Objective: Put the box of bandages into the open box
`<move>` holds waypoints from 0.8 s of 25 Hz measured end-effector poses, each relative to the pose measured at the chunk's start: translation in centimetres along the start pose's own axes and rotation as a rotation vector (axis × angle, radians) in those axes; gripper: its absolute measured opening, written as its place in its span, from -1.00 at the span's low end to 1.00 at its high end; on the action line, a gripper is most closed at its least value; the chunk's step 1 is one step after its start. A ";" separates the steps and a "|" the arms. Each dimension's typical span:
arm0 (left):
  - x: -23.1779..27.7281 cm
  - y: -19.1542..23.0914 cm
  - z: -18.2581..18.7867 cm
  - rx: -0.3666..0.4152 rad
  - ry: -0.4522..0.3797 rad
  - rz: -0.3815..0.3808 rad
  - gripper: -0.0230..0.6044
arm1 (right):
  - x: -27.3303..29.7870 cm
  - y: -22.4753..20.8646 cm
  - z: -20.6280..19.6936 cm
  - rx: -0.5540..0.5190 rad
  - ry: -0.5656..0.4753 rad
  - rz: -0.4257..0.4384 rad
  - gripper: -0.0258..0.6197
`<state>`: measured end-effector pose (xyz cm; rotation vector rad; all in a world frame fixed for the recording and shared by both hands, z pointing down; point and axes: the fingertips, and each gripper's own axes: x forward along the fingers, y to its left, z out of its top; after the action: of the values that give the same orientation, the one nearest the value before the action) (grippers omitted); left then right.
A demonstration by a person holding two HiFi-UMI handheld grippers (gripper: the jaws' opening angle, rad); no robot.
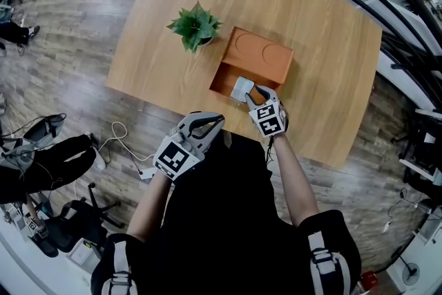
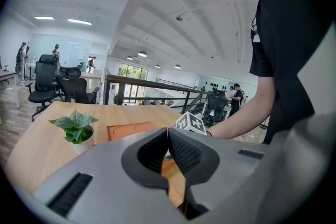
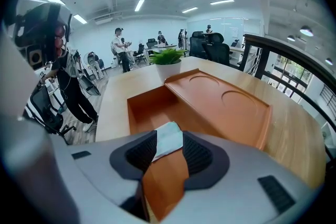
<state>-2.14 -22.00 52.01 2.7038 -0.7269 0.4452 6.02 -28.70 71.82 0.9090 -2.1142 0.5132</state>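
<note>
One small pale box of bandages (image 3: 168, 139) lies low inside the open box (image 3: 137, 110), at its end nearest the table's (image 1: 324, 79) near edge. It looks light, thin-walled and crushable, best pinched across its short flat sides. The right gripper (image 3: 169, 151) straddles it with jaws spread wide, pads apparently clear of it. The left gripper (image 2: 168, 136) hangs off the near edge, jaws together, empty.

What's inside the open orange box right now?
In the open box, the box of bandages lies on the floor between the open jaws of the right gripper. Nothing else shows; the space under the lid and below the gripper is hidden.
</note>
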 end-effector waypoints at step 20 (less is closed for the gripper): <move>-2.0 -2.7 1.3 0.058 -0.046 -0.023 -0.84 | -6.3 1.3 0.5 -0.045 -0.126 -0.121 -0.81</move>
<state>-2.10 -19.39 49.49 2.7824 -0.7055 0.4060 7.72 -25.37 66.52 1.0598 -2.1580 0.3534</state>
